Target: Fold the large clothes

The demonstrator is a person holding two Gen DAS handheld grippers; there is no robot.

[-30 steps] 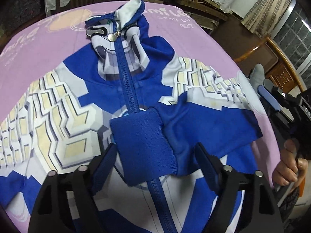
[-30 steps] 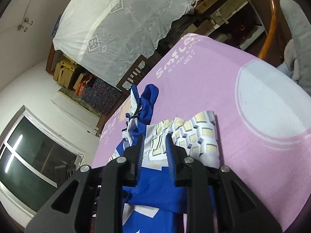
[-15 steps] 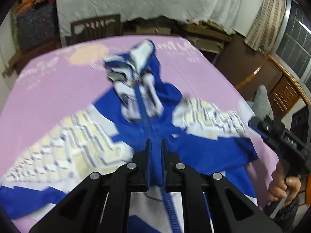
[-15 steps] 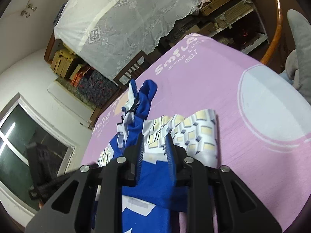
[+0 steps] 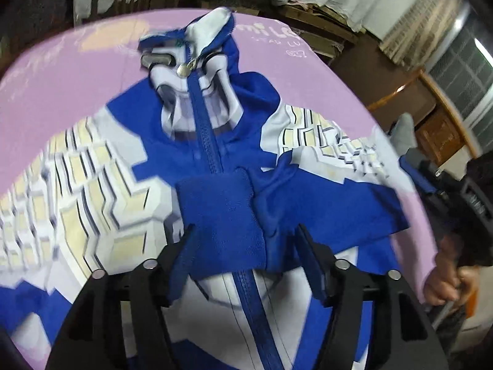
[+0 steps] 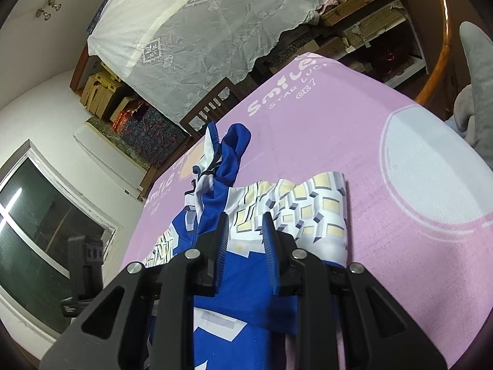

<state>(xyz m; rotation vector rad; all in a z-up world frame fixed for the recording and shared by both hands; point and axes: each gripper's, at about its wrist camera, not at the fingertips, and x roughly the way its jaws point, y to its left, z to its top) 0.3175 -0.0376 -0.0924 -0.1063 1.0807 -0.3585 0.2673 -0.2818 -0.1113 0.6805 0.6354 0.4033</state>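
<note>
Low in the frame, left gripper (image 5: pixel 243 252) with jaws just reopened, wide apart around the ribbed blue cuff (image 5: pixel 220 215), pads not pressing it. Right gripper (image 6: pixel 245 237) narrowly parted, holding nothing. Soft, light, limp zip jacket (image 5: pixel 197 141) spread at frame centre on the pink sheet (image 5: pixel 61 77); smooth slippery knit, so probably best pinched at the thick cuff or hem. Hood (image 5: pixel 197 46) farthest, upper centre.
</note>
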